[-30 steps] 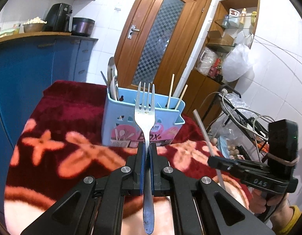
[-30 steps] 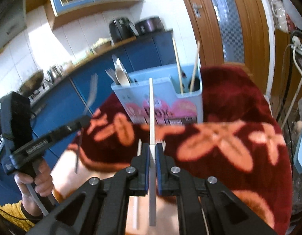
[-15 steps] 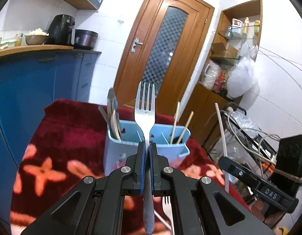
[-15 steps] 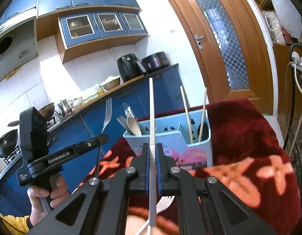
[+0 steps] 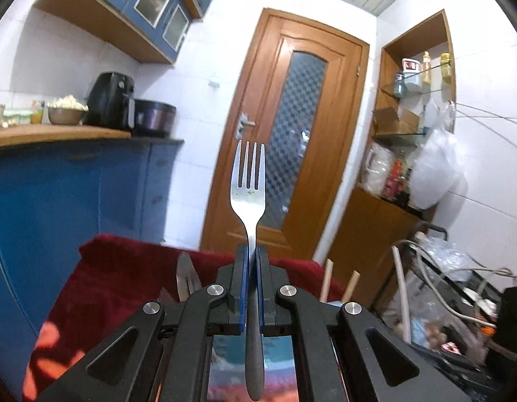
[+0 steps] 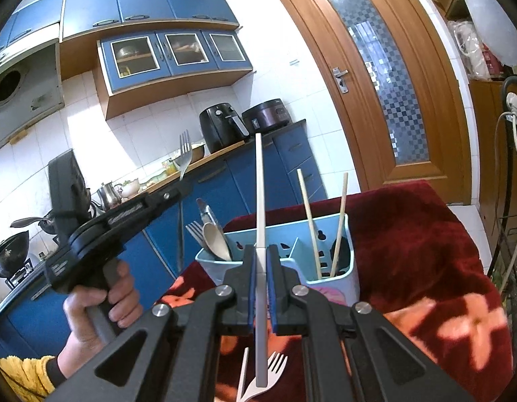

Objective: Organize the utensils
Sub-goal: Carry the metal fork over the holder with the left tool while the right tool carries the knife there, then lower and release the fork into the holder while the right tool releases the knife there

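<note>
Fork (image 5: 247,197) stands upright, tines up, clamped in my left gripper (image 5: 251,254). My right gripper (image 6: 262,254) pinches an upright white chopstick (image 6: 259,201). Only the right view shows the blue caddy (image 6: 345,274).

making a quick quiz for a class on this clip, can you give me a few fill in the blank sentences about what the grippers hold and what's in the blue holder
1. The left gripper is shut on a metal ____, tines up.
2. The right gripper is shut on a single white ____.
3. In the utensil holder, the right-hand compartment has two wooden chopsticks, and the spoon stands in the ____ compartment.
4. On the cloth below the right gripper lies a white ____.

Missing words: fork; chopstick; left-hand; fork
</note>
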Demonstrator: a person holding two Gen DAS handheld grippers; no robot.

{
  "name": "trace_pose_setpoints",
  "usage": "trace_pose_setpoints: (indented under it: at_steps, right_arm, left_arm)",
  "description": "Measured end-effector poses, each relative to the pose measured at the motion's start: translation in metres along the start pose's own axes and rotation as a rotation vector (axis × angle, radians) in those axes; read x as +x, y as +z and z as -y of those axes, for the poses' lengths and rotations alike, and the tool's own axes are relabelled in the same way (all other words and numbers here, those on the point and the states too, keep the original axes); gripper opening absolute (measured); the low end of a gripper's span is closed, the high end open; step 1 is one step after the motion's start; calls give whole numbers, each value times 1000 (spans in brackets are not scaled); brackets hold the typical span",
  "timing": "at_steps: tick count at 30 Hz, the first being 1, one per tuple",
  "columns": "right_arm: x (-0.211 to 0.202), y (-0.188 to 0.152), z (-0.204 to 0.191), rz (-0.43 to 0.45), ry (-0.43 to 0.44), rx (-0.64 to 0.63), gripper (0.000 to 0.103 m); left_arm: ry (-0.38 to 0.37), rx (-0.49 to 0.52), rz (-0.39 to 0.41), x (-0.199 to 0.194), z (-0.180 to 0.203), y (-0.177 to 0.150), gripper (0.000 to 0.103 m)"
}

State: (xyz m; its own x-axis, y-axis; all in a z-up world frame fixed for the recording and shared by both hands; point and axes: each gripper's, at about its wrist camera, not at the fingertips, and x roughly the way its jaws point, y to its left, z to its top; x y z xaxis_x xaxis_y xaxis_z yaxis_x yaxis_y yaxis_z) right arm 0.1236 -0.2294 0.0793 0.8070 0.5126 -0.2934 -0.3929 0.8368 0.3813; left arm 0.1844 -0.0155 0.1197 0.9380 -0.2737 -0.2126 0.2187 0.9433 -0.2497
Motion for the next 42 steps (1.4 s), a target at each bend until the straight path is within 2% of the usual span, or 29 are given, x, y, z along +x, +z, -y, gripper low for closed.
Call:
trace_pose_setpoints:
  at_steps: [4, 11, 17, 23, 28, 31, 36, 38, 42]
  right_arm:
    - [7, 2, 6, -3, -2, -8, 8]
    - [22, 18, 14, 38, -31, -26, 8]
    - [51, 32, 25, 107, -69, -63, 8]
    - [78, 29, 26, 157, -112, -117, 8]
    - [86, 18, 30, 151, -113, -120, 7]
    - [88, 11, 34, 119, -123, -119, 8]
    - [84, 10, 36, 99, -136, -128, 8]
    - [82, 9, 36, 90, -135, -132, 8]
    - [80, 8, 34, 61, -134, -124, 12]
  left_arm:
    - [48, 25, 44, 17, 1, -2, 4]
    - [118, 85, 66, 38, 5, -23, 4]
    - [124, 81, 66, 43, 4, -41, 4]
    - [108, 88, 50, 46, 5, -53, 4]
    - [103, 78, 39, 49, 3, -57, 4]
    - [101, 75, 30, 50, 1, -58, 5]
    - [92, 52, -1, 53, -1, -58, 13]
    - [92, 57, 6, 50, 1, -57, 19]
    - [94, 76, 0, 46, 7, -53, 22]
